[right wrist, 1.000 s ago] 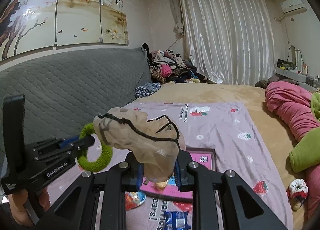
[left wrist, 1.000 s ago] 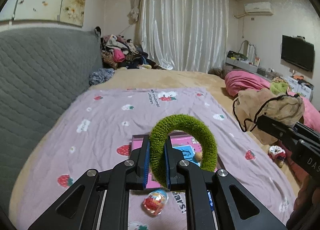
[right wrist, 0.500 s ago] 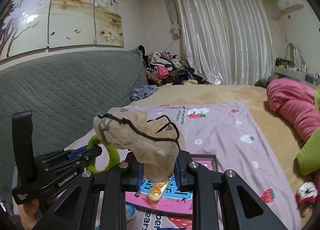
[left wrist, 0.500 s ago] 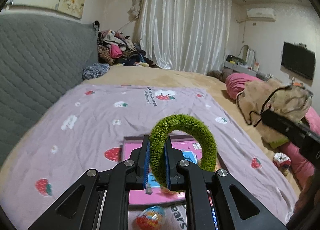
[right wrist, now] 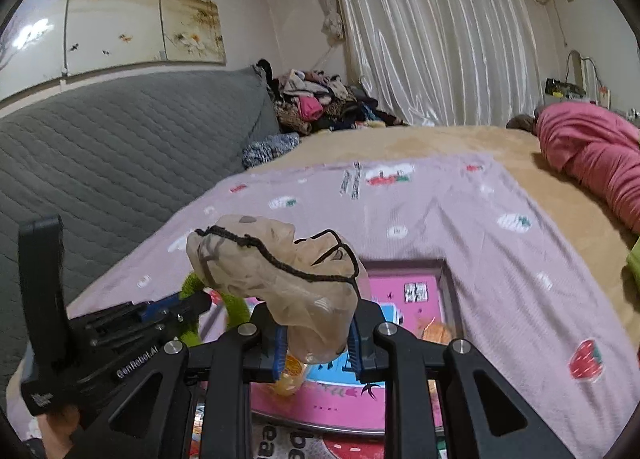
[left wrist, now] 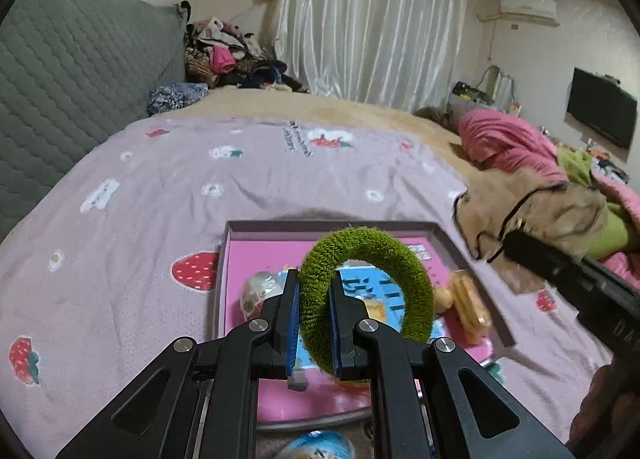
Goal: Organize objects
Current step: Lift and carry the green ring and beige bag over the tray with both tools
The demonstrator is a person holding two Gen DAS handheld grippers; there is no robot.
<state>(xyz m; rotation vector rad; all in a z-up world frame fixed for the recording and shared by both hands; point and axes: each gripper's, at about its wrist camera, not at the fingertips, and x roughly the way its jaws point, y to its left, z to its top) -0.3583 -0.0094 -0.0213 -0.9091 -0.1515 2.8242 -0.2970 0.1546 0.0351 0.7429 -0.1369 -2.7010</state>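
My left gripper (left wrist: pixel 314 323) is shut on a fuzzy green ring (left wrist: pixel 368 291) and holds it over a shallow pink box (left wrist: pixel 464 259) on the bed. The ring also shows in the right wrist view (right wrist: pixel 236 309). My right gripper (right wrist: pixel 316 343) is shut on a crumpled beige mesh pouch with a black cord (right wrist: pixel 280 271), held above the same box (right wrist: pixel 450 291). In the left wrist view the pouch (left wrist: pixel 532 203) hangs at the box's right side. Snack packets (left wrist: pixel 468 305) lie in the box.
A lilac strawberry-print sheet (left wrist: pixel 240 187) covers the bed. A grey quilted headboard (left wrist: pixel 72 71) stands to the left. A clothes pile (left wrist: pixel 228 59) lies at the far end, a pink blanket (left wrist: pixel 508 143) to the right. A foil-wrapped egg (left wrist: pixel 316 445) lies before the box.
Both grippers have moved forward and lower over the pink box, which now fills more of both views. The grips on the ring and the pouch are unchanged.
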